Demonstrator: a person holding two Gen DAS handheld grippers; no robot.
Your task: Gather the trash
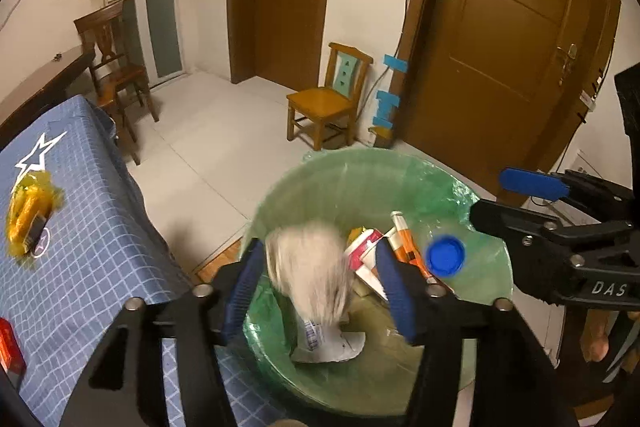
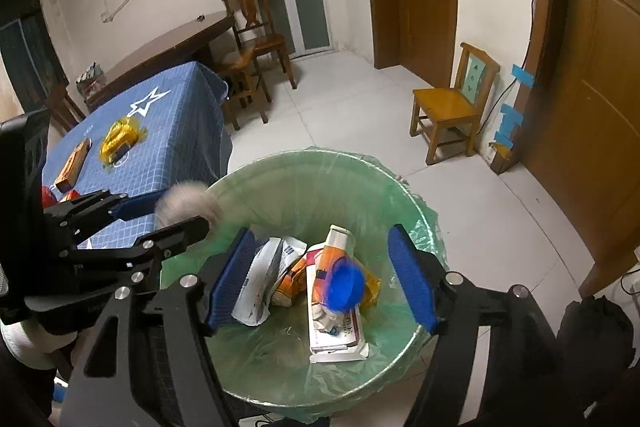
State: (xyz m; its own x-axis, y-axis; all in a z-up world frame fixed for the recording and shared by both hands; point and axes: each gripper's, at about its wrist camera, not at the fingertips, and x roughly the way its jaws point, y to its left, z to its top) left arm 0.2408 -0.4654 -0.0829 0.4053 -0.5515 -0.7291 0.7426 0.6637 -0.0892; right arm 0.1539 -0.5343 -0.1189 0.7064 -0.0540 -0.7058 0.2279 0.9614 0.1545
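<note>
A bin lined with a green bag [image 1: 360, 157] [image 2: 320, 153] stands on the floor beside the table, and both grippers hover over it. My left gripper [image 1: 320, 255] [image 2: 168, 215] is open; a crumpled whitish paper ball [image 1: 308, 267] [image 2: 188, 207], blurred, sits loose between its fingers above the bin's near edge. My right gripper [image 2: 320, 239] [image 1: 508, 199] is open too, and a blurred blue bottle cap [image 2: 344, 287] [image 1: 446, 255] is in the air under it. Inside the bin lie a white packet [image 2: 256, 287], an orange tube and a red-and-white box [image 2: 336, 335].
A table with a blue checked cloth [image 1: 88, 247] [image 2: 176, 131] stands left of the bin, bearing a yellow wrapper [image 1: 28, 215] [image 2: 120, 139] and an orange box [image 2: 72, 165]. A small wooden chair [image 1: 324, 99] [image 2: 452, 107] stands by the wall near brown doors.
</note>
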